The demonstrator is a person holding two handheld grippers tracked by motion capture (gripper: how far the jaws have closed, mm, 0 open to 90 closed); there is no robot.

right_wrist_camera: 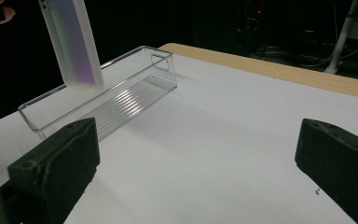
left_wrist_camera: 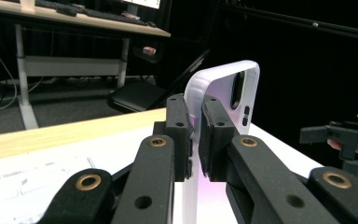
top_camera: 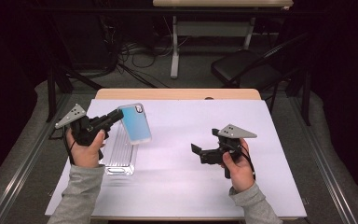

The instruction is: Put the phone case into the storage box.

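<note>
A phone case with a pale blue back and a whitish rim hangs tilted above the table. My left gripper is shut on its edge. In the left gripper view the two pads pinch the case's rim near the camera cut-out. A clear plastic tray lies on the white table cover just below and in front of the case, beside my left hand. My right gripper hovers low over the table's right half, jaws wide apart with nothing between them. In the right gripper view the case hangs over the tray.
The white cover spreads over a wooden table whose far edge shows bare. Beyond it stand a black chair and a desk frame with cables on the floor. Dark curtains close off both sides.
</note>
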